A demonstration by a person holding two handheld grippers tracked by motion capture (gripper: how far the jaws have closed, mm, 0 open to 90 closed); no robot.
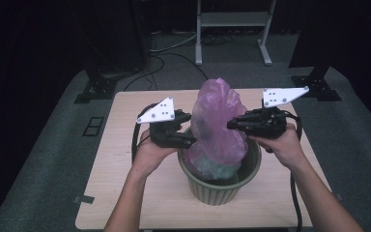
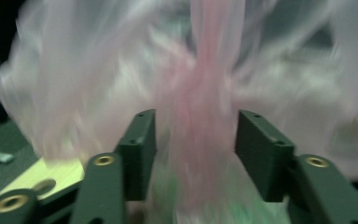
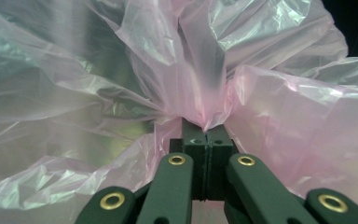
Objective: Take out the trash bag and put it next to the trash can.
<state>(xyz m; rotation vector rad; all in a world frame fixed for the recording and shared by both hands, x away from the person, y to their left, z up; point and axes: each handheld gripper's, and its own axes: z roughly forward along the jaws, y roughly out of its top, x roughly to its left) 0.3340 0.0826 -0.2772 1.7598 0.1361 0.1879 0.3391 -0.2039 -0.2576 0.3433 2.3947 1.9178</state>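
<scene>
A pink plastic bag (image 1: pixel 217 123) billows up out of a green ribbed bin (image 1: pixel 220 186) on the wooden table (image 1: pixel 121 145). My right gripper (image 1: pixel 232 124) is at the bag's right side. In the right gripper view its jaws are shut on a pinched fold of the pink bag (image 3: pixel 204 119). My left gripper (image 1: pixel 189 140) is at the bag's left side, just above the bin's rim. In the left gripper view its jaws stand open, with a blurred strip of the bag (image 2: pixel 200 121) hanging between the pads (image 2: pixel 142 149) without being clamped.
The bin stands near the table's front edge. Black stands (image 1: pixel 96 84) and cables (image 1: pixel 169 48) lie on the floor behind the table, with a white frame (image 1: pixel 232 21) farther back. Bare tabletop lies to the left and right of the bin.
</scene>
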